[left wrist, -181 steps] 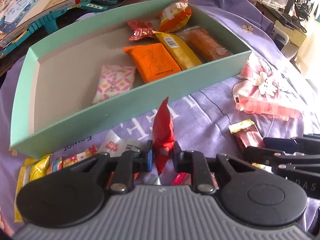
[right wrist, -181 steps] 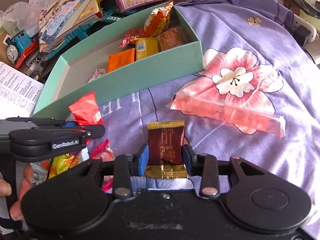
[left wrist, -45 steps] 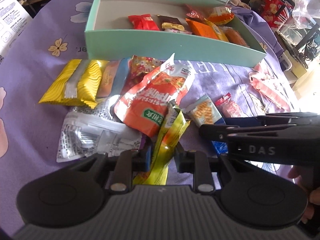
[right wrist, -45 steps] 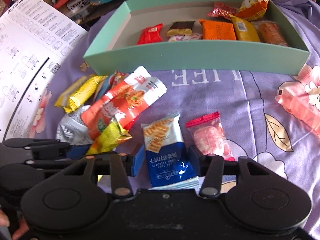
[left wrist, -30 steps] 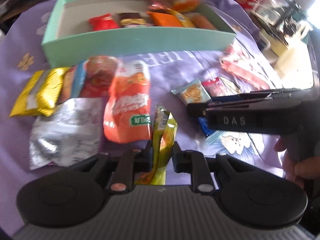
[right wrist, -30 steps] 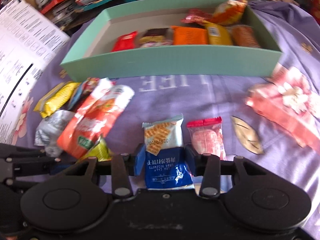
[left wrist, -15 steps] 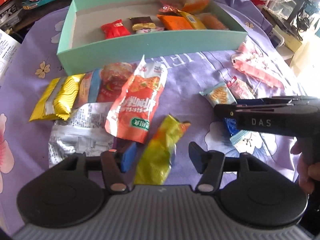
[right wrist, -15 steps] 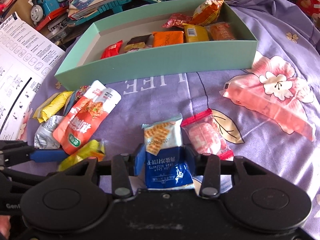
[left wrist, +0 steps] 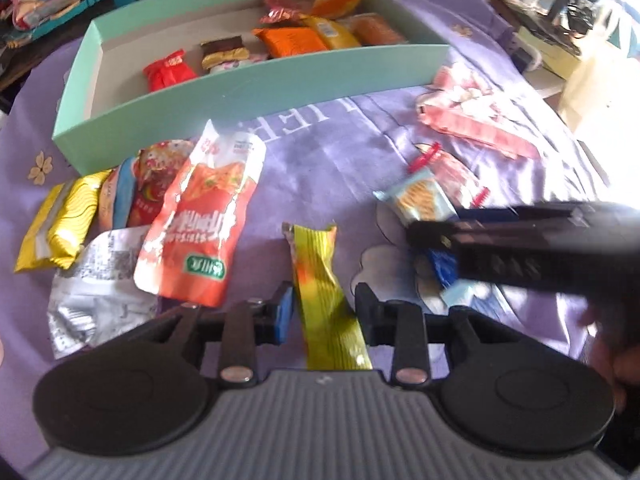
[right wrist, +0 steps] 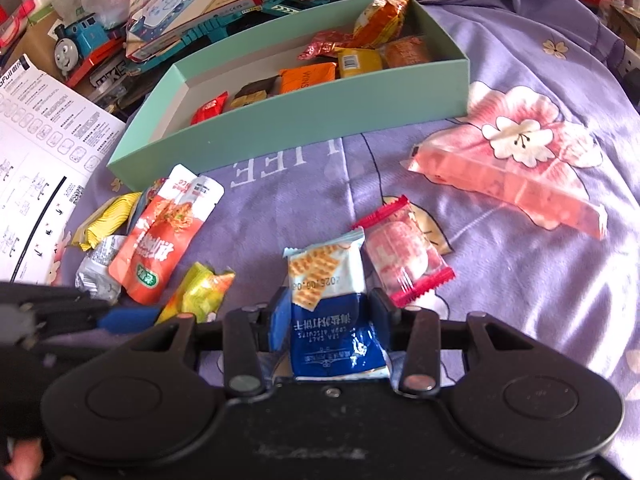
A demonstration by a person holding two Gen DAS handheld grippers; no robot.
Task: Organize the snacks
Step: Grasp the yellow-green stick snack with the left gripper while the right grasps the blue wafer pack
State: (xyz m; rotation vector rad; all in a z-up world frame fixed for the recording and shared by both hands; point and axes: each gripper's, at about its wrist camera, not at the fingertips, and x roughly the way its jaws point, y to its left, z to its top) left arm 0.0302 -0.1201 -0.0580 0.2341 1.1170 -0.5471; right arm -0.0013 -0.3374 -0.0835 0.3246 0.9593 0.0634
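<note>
The black two-finger left gripper (left wrist: 323,309) hovers low, jaws parted. The black two-finger right gripper (right wrist: 326,318) alongside is clamped tight.

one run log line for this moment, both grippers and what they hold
left gripper: open, straddling yellow-green packet | right gripper: shut on blue cracker packet | teal box: partly filled

Blue-white cracker packet (right wrist: 332,300): upside-down "SEA SALT", date digits "2025.06.0…", rest blurred. Purple bedsheet (right wrist: 500,32), just below teal box (right wrist: 320,120): inverted letters "LIFE". Orange packet (right wrist: 306,76) inside box: "WINS…", partly hidden. Other print unreadable.
</note>
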